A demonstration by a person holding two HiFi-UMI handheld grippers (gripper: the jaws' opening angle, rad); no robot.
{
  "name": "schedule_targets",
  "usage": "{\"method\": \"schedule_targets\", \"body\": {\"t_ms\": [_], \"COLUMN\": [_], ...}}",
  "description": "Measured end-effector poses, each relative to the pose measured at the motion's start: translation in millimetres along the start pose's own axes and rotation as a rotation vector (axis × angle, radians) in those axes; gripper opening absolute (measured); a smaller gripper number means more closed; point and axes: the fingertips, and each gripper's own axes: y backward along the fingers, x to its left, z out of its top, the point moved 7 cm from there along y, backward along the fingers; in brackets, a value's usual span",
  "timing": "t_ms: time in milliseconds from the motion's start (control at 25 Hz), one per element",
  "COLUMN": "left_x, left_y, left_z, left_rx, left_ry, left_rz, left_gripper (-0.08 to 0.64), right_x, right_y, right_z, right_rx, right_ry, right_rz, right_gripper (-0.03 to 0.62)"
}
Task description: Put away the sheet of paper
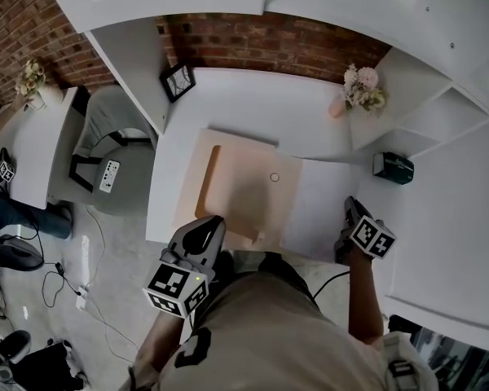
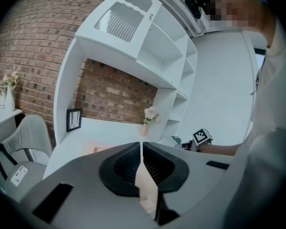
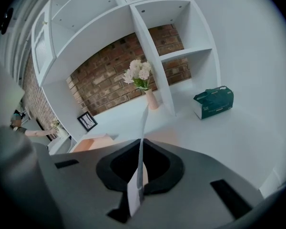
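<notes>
Item, table (image 1: pixel 243 104): white, set against a brick wall, white shelving rising at its right. Item, folder (image 1: pixel 244 187): peach-coloured, flat on the table's near half, a small ring marked on its face. Item, sheet of paper (image 1: pixel 314 206): white, lying just to the right of the folder with its left edge touching or overlapping it; I cannot tell which. Item, left gripper (image 1: pixel 214 221): at the folder's near left corner. In its own view I read the tongs pressed together, with a thin peach edge (image 2: pixel 146 184) caught between them, the folder's by its colour. Item, right gripper (image 1: pixel 350 210): at the sheet's right edge. In its own view the tongs pinch the sheet of paper (image 3: pixel 136 191), which stands edge-on between them and runs up and forward from the pads. Item, green box (image 1: pixel 393 168): on the table's right wing, beyond the right gripper and apart from the sheet. Item, vase of flowers (image 1: pixel 359 90): pale blooms, at the back right by the shelf upright. Item, picture frame (image 1: pixel 178 81): black, leaning at the back left corner. Item, grey chair (image 1: pixel 106 137): on the floor left of the table.
</notes>
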Motion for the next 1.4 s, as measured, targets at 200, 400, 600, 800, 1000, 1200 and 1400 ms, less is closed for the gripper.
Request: {"method": "schedule_targets", "body": {"t_ms": [200,400,600,800,1000,1200,1400], "left_x": [-2.4,-6.1,-8.6,-9.4,-7.9,-3.2,2.4], "left_y": [-0.4,-0.8,2.1,4.6,7.0,15.0,21.0], "left_z": [-1.0,-0.5,-1.3,1.2,4.3,2.8,0.9], "left_rx": [0.0,0.001,0.02,-0.003,-0.001,-0.016,-0.027], "left_ry": [-0.004,-0.025,-0.016,-0.035,-0.04,-0.024,0.002], "left_rz": [-0.008,-0.019,-0.015,-0.001,0.008,0.028,0.037], "left_gripper": [0.029,0.029,0.029,0.029,0.029,0.029,0.029], "right_x": [6.7,11.6,14.0,16.1,25.3,31.8,39.8], "right_y": [-2.2,-4.6,-8.3,-13.6,-17.7,-18.8,-16.8], "right_z": [-1.6,-3.2,-5.0,-4.3,-1.5,-3.8,-1.2], "right_rx": [-0.007,-0.005,0.0,0.0,0.0,0.003,0.011], "right_ry": [-0.013,-0.025,-0.032,-0.043,-0.047,-0.038,-0.023], "right_rz": [0.02,0.044,0.063,0.086,0.107,0.117,0.112], "right_gripper": [0.028,0.028,0.028,0.028,0.028,0.028,0.028]}}
